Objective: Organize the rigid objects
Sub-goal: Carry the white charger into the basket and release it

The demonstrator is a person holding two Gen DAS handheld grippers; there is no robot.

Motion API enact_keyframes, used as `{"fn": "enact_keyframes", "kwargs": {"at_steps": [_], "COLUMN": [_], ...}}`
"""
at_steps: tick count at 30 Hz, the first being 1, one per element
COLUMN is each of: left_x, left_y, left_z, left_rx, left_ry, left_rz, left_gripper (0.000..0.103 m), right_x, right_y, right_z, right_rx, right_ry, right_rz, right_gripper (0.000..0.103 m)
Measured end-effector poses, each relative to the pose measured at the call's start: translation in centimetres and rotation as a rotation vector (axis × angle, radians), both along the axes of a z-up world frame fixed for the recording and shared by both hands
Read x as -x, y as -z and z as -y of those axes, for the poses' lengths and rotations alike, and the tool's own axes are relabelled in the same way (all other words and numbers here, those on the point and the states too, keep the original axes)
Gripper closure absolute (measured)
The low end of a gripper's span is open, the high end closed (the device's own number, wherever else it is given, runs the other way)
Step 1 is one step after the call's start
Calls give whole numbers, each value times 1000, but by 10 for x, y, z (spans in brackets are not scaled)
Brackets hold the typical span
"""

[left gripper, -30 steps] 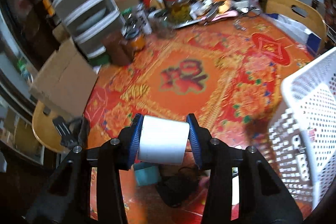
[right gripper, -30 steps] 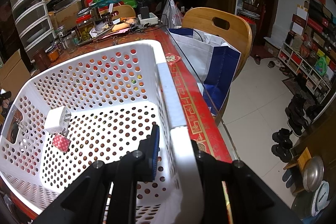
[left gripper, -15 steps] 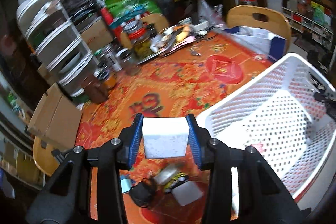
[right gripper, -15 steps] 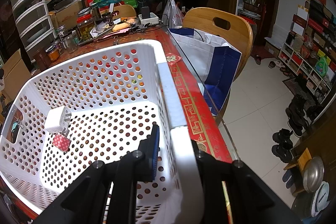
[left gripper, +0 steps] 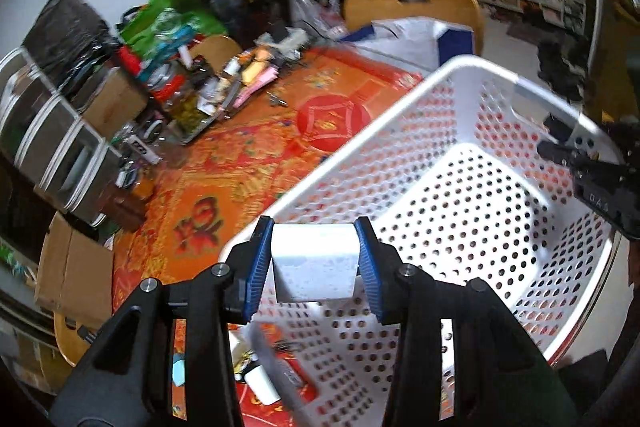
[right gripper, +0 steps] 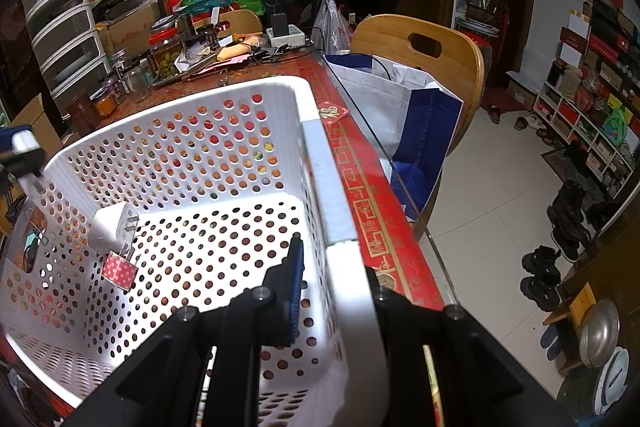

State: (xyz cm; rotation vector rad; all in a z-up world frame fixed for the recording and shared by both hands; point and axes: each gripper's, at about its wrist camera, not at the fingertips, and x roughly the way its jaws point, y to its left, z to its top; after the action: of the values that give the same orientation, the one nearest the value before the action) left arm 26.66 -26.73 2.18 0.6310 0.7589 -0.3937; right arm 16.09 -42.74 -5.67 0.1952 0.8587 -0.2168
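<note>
My left gripper (left gripper: 314,227) is shut on a white block (left gripper: 314,267), its blue pads pressing both sides. The block hangs over the near rim of a white perforated basket (left gripper: 460,67) on the red and orange tablecloth (left gripper: 240,155). My right gripper (right gripper: 334,267) is shut on the basket's side wall (right gripper: 320,167), one pad inside and one outside. Inside the basket lie a white plug adapter (right gripper: 114,227) and a small red dotted piece (right gripper: 120,271). The left gripper (right gripper: 20,147) shows at the right wrist view's left edge.
Small loose items (left gripper: 260,383) lie on the cloth below my left gripper. A drawer stack (left gripper: 52,131), a cardboard box (left gripper: 72,267) and jars (right gripper: 164,55) crowd the table's far side. A wooden chair (right gripper: 420,47) with a blue and white bag (right gripper: 400,115) stands by the table edge.
My left gripper has carried the white block from above the tablecloth across to the basket's rim, rolling as it went. The right gripper and the basket have stayed put.
</note>
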Motion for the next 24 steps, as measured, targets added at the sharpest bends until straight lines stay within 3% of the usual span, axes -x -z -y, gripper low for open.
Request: {"fn": "enact_keyframes", "kwargs": {"at_steps": [11, 17, 21, 23, 24], "left_x": [-23, -31, -38, -40, -40], "left_y": [67, 93, 90, 77, 66], "left_z": [36, 54, 56, 49, 41], "left_rx": [-171, -271, -226, -172, -141], "left_ry": [54, 80, 86, 82, 71], "left_rz": [-155, -198, -216, -200, -170], "left_gripper": [64, 64, 64, 58, 45], "right_x": [1, 1, 1, 0, 0], "right_y": [-1, -1, 0, -1, 0], "right_z": [2, 3, 3, 3, 3], "right_rx": [-12, -12, -12, -12, -11], "right_ry": [-12, -13, -14, -15, -14], "right_rz": [3, 3, 1, 1, 0], "right_gripper": [87, 87, 87, 87, 87]}}
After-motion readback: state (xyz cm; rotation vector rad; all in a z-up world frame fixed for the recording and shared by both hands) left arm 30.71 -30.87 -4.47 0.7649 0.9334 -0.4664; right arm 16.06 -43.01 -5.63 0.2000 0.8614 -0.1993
